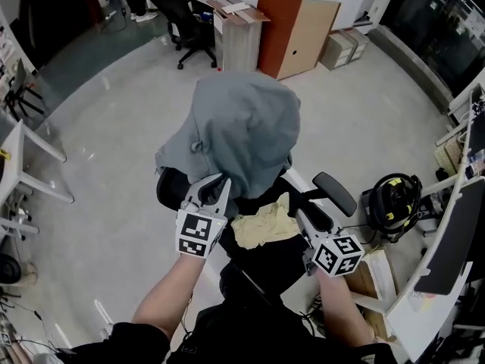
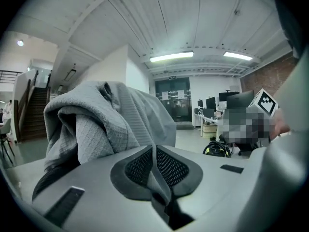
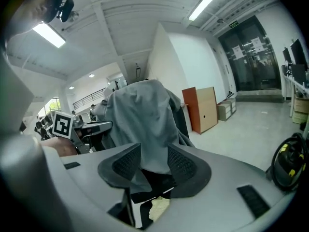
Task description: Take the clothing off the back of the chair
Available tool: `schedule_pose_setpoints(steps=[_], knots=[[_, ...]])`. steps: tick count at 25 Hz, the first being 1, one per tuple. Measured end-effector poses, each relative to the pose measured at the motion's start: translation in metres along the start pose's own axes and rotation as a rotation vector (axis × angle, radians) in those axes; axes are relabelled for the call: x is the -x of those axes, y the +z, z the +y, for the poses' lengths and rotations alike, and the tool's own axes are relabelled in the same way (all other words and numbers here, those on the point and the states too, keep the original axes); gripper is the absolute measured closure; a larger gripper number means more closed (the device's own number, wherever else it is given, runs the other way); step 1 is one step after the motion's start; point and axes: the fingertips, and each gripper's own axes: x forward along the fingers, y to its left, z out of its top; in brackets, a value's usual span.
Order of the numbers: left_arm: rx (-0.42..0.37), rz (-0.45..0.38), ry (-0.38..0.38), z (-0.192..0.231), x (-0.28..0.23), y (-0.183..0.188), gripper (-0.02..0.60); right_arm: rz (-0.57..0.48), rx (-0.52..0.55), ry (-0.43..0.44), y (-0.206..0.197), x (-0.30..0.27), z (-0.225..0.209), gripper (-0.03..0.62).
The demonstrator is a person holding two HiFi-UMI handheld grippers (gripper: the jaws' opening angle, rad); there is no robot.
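A grey hooded garment (image 1: 242, 127) hangs over the back of a black chair (image 1: 170, 188) in the middle of the head view. My left gripper (image 1: 214, 184) is at the garment's lower left edge, shut on a thin fold of grey fabric (image 2: 153, 161); the rest of the garment (image 2: 101, 124) bulges just beyond it. My right gripper (image 1: 297, 184) sits at the lower right edge. Its jaws stand open, with the garment (image 3: 145, 124) hanging down between the pads (image 3: 186, 166) without being pinched. A crumpled yellow cloth (image 1: 261, 226) lies on the chair seat.
The chair's right armrest (image 1: 335, 193) juts out beside my right gripper. A yellow-and-black object (image 1: 394, 199) and a white desk (image 1: 447, 256) stand to the right. Further back are another office chair (image 1: 186, 21), a wooden cabinet (image 1: 295, 25) and boxes (image 1: 345, 48). A white table (image 1: 23, 165) stands at the left.
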Motion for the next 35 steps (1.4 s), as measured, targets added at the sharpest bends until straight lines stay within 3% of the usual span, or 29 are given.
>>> schedule_pose_setpoints(steps=[6,8,11,15,17,18,19,20,26,35], knots=[[-0.049,-0.008,-0.078,0.008,-0.071,0.014,0.557,-0.032,0.026,-0.089,0.038,-0.035,-0.06,0.347],[-0.03,-0.007,-0.107,0.004,-0.087,0.016,0.545,-0.05,0.034,-0.113,0.054,-0.047,-0.081,0.333],[0.014,-0.009,-0.139,-0.008,-0.095,0.018,0.47,-0.094,0.043,-0.162,0.087,-0.064,-0.108,0.329],[0.051,0.029,-0.178,-0.036,-0.083,0.002,0.457,-0.094,0.072,-0.226,0.109,-0.078,-0.131,0.33],[0.066,0.048,-0.187,-0.044,-0.074,-0.006,0.457,-0.069,0.132,-0.265,0.11,-0.084,-0.137,0.378],[0.068,0.054,-0.19,-0.047,-0.07,-0.008,0.456,-0.066,0.153,-0.282,0.111,-0.084,-0.137,0.458],[0.068,0.057,-0.193,-0.048,-0.065,-0.009,0.456,-0.073,0.161,-0.288,0.113,-0.081,-0.135,0.536],[0.065,0.056,-0.196,-0.049,-0.06,-0.008,0.456,-0.086,0.162,-0.28,0.115,-0.077,-0.128,0.566],[0.037,0.029,-0.199,-0.046,-0.026,0.001,0.449,-0.179,0.269,-0.101,0.123,-0.051,-0.032,0.574],[0.011,0.017,-0.295,-0.074,0.041,-0.005,0.409,-0.26,0.245,0.03,0.113,0.016,0.074,0.576]])
